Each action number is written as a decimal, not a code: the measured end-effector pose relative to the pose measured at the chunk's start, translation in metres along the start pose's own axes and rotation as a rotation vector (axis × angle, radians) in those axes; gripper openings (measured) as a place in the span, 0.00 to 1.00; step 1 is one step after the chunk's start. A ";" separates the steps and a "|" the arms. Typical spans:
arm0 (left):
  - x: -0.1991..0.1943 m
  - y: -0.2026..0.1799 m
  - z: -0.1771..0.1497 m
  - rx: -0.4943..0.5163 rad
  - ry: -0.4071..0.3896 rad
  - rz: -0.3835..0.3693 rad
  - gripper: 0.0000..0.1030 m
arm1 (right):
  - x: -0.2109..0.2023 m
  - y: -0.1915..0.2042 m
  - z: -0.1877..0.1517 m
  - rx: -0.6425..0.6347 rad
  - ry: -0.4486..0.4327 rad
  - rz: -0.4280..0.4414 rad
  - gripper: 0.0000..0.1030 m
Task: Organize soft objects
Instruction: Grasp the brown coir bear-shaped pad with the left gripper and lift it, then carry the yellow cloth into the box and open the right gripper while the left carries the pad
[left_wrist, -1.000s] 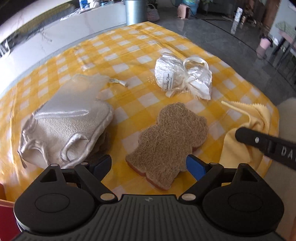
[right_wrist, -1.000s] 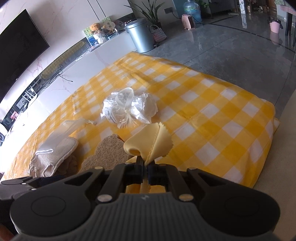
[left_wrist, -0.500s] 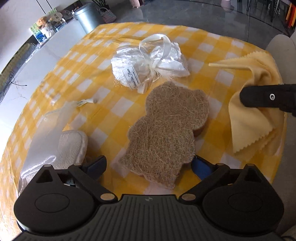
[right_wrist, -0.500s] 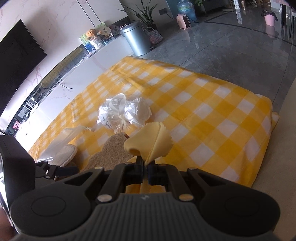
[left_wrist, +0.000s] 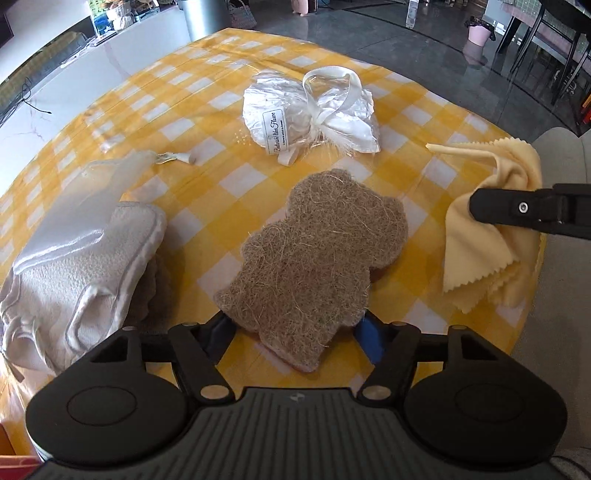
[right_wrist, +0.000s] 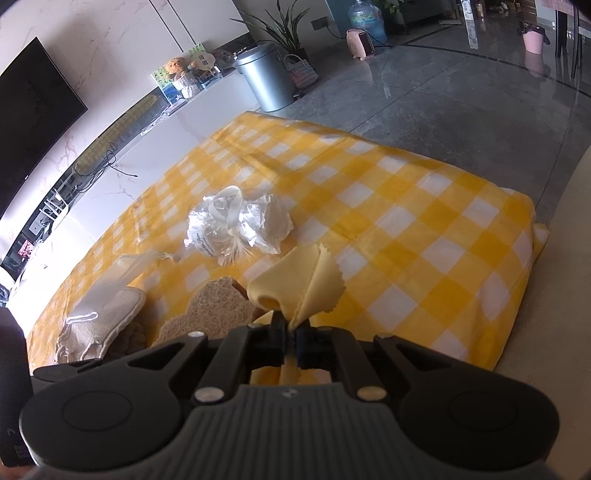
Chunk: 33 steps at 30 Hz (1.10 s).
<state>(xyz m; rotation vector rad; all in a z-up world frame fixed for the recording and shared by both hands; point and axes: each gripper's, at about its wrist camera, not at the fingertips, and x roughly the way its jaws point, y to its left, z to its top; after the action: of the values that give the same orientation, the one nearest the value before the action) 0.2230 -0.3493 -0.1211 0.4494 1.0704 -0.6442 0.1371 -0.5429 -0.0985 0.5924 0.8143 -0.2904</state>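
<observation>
My left gripper (left_wrist: 295, 328) is closing around the bear-shaped loofah sponge (left_wrist: 314, 258) lying on the checked cloth (left_wrist: 406, 122), its near end between the jaws. My right gripper (right_wrist: 291, 341) pinches the yellow cloth (right_wrist: 295, 284), lifted beside the sponge.

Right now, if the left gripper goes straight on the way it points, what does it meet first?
Most likely the bear-shaped fibre sponge. The left gripper is closing, and the sponge's near end already lies between its fingers. Under the sponge is the checked tablecloth.
</observation>
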 end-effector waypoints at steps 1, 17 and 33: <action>-0.004 0.000 -0.003 -0.002 -0.013 0.006 0.77 | 0.000 0.001 0.000 -0.003 0.000 -0.001 0.03; -0.111 0.045 -0.040 -0.209 -0.198 -0.085 0.77 | -0.010 0.011 0.001 -0.003 -0.011 0.114 0.03; -0.252 0.109 -0.143 -0.434 -0.509 0.051 0.77 | -0.065 0.073 -0.003 -0.087 -0.077 0.436 0.03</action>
<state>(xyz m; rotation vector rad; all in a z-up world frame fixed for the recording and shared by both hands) 0.1207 -0.1136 0.0510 -0.0673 0.6796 -0.4292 0.1256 -0.4814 -0.0236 0.6561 0.6015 0.1203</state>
